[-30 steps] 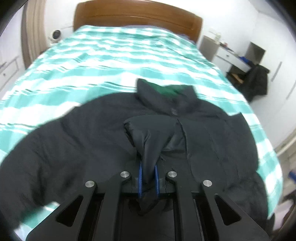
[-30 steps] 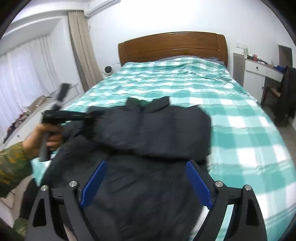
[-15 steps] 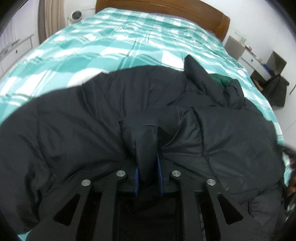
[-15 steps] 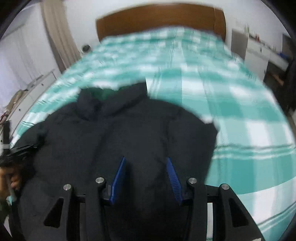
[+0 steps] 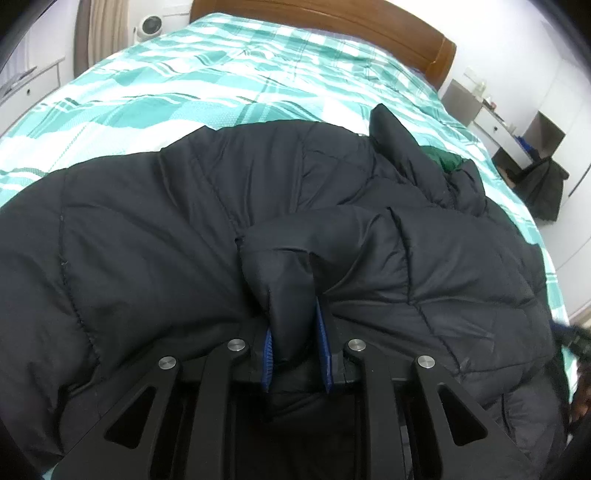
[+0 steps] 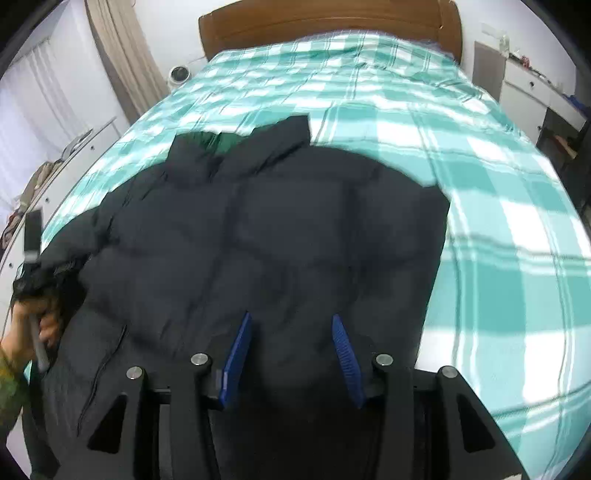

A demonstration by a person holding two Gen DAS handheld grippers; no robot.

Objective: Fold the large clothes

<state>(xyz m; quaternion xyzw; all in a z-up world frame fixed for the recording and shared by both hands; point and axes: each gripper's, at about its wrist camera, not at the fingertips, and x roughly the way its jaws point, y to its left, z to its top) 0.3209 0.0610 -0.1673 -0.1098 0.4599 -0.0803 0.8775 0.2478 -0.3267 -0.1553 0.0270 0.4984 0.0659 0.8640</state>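
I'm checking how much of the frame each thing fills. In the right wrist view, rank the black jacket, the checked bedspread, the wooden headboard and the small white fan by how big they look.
1-2. black jacket and checked bedspread: similar; the jacket lies nearer, so I won't rank them.
3. wooden headboard
4. small white fan

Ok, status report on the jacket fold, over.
Left gripper pinching a jacket fold, jaws opening. Right gripper jaws opening over the jacket. Jacket spread on bed. Nothing in the way.

A bed [image 6: 480, 155] with a teal-and-white checked cover and a wooden headboard [image 6: 328, 22] stands against white walls. Beige curtains [image 6: 118, 55] hang left; a white dresser [image 6: 535, 88] stands right.
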